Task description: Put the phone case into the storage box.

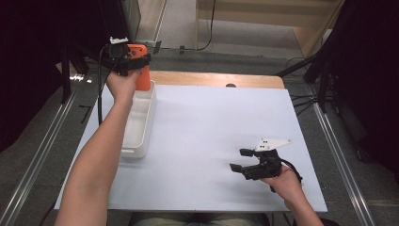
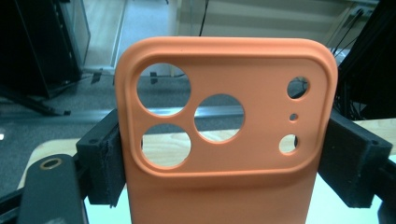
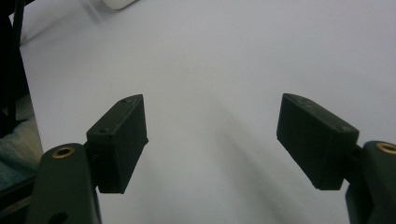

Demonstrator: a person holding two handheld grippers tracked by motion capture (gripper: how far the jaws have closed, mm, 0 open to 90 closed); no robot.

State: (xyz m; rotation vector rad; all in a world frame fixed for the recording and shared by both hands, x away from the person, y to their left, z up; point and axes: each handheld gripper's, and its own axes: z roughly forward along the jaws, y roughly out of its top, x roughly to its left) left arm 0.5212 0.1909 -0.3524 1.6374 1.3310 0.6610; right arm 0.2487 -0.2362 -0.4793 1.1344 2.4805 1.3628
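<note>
Plainly, the left gripper (image 1: 126, 59) has its jaws closed on the two long edges of an orange soft-rubber phone case with round camera cut-outs (image 2: 224, 130), held upright above the far end of the long white plastic tray (image 1: 141, 123) that lies along the left side of the white counter (image 1: 207, 141). In the left gripper view both black pads press flat on the case's sides, with the cut-out end standing up past them, so the grip looks square and not skewed.

The right gripper (image 1: 239, 160) rests near the front right of the counter, well apart from the tray, with its jaws spread wide and nothing between them.

The step in hand looks like setting the case down into the tray. To do it well, I would bring the case low over the tray's open middle, not its rim, tilt it so its long side runs with the tray's length, and part the jaws only once its lower edge is close to the tray floor. A soft case can spring or flop on release, so a slow, even opening seems wiser than a drop from height.
</note>
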